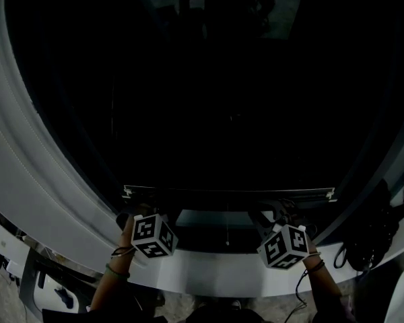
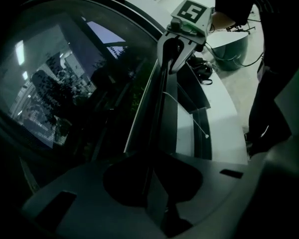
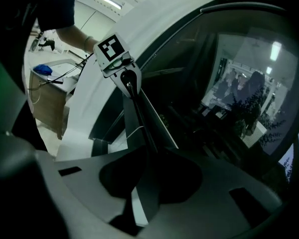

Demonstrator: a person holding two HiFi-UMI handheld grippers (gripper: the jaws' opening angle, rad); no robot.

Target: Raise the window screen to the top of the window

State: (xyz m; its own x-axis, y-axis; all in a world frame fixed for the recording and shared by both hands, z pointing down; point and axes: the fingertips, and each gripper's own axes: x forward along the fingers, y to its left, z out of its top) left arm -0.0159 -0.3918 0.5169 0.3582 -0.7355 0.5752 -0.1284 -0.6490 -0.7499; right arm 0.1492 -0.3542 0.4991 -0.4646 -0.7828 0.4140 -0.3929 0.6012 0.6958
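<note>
The window screen's bottom bar [image 1: 229,194] runs level across the dark window, low in the head view, with the dark mesh above it. My left gripper [image 1: 140,214] is shut on the bar near its left end. My right gripper [image 1: 277,215] is shut on it near the right end. In the left gripper view the bar [image 2: 159,108] leaves my left gripper [image 2: 154,183] and reaches the right gripper [image 2: 177,49]. In the right gripper view the bar [image 3: 144,118] runs from my right gripper [image 3: 147,183] to the left gripper [image 3: 127,78].
A thin white pull cord [image 1: 227,224] hangs under the bar's middle. The white curved window frame [image 1: 209,271] lies below and to the left. Black cables [image 1: 367,241] lie on the sill at right. A desk with a blue item [image 3: 42,69] stands behind.
</note>
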